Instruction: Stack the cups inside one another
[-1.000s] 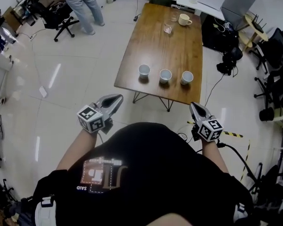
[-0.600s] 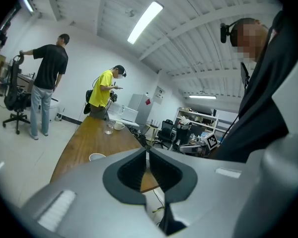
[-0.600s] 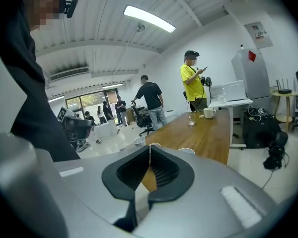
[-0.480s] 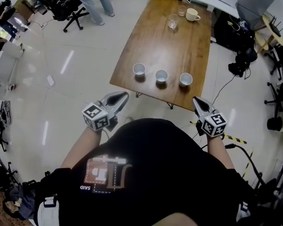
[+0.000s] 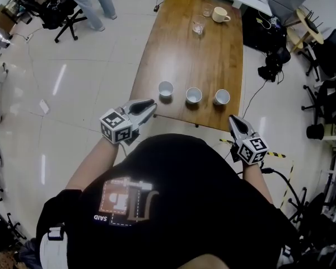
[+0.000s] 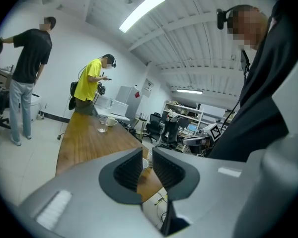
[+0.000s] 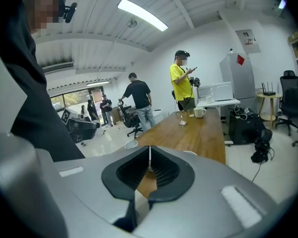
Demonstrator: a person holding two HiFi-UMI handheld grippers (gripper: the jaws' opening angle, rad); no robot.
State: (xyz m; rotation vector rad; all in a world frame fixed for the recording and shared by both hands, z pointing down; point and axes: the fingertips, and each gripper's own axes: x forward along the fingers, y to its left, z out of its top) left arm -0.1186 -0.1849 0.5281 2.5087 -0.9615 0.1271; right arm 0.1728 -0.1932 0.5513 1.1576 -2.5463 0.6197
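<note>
**Stacking not yet begun: both tools short of the cups**

Head view. The left cup [image 5: 166,88], middle cup [image 5: 194,95] and right cup [image 5: 222,97] stand upright in a row along the near edge of the wooden desk [image 5: 190,55]. Each is apart from its neighbours, open side up, and none sits inside another. A glass [image 5: 197,25] and a mug [image 5: 218,14] stand at the far end of the desk, toward 12 o'clock from the row, well apart from it.

The left tool [image 5: 151,104] hovers at the near left corner of the desk, with the left cup near it at about 1 o'clock. Its jaws have just been opening. In the left gripper view they stand slightly spread [image 6: 147,155] with nothing between the pads, and only a distant cup rim and the desk show through the gap.

The right tool [image 5: 233,119] is held just off the near desk edge, with the right cup at about 11 o'clock. In the right gripper view its jaws are pressed together [image 7: 150,157] and hold nothing.

Progress, as judged from this arrangement: no part of the stacking is done. No cup is gripped or touched. Both nestings remain, so a first cup must be picked up and set into a second, and then the third added.
</note>
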